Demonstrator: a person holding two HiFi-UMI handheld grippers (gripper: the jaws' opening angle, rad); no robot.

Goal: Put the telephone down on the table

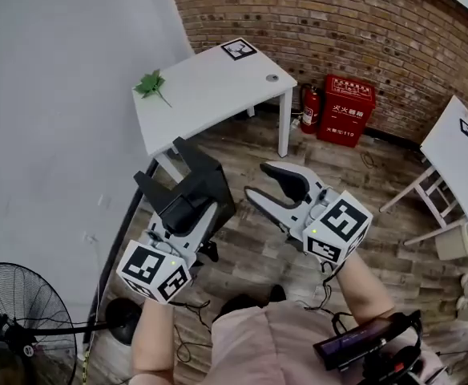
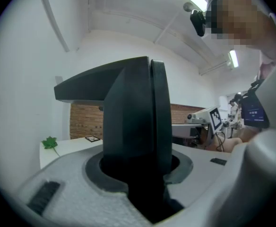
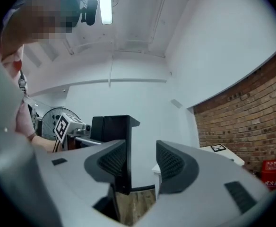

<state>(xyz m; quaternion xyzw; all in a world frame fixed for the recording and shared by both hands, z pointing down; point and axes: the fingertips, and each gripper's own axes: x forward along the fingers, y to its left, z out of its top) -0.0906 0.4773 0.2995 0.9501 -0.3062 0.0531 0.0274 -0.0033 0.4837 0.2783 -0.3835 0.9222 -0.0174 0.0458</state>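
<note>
Where writing might be read, the head view offers little: a red box [image 1: 347, 109] against the brick wall [image 1: 338, 30] carries white characters (too small to read with certainty), and a black-and-white square marker [image 1: 239, 49] lies on the white desk [image 1: 210, 95]. The left tool [image 1: 184, 216] is clamped on the black telephone [image 1: 195, 179], which hangs above the wooden floor [image 1: 258, 247], short of the desk and not touching it. The right tool [image 1: 257, 181], just beside the telephone, has its jaws moderately apart and holds nothing. A green leaf [image 1: 150, 83] lies near the desk's left edge.

Left gripper view: the left tool [image 2: 138, 169] presses both jaws on the telephone [image 2: 133, 117], whose dark body stands upright and fills the gap.

Right gripper view: the right tool [image 3: 142, 162] shows a clear gap between its ribbed pads. The telephone [image 3: 112, 126] appears beyond the left-hand jaw; whether its edge touches that pad cannot be told.
</note>
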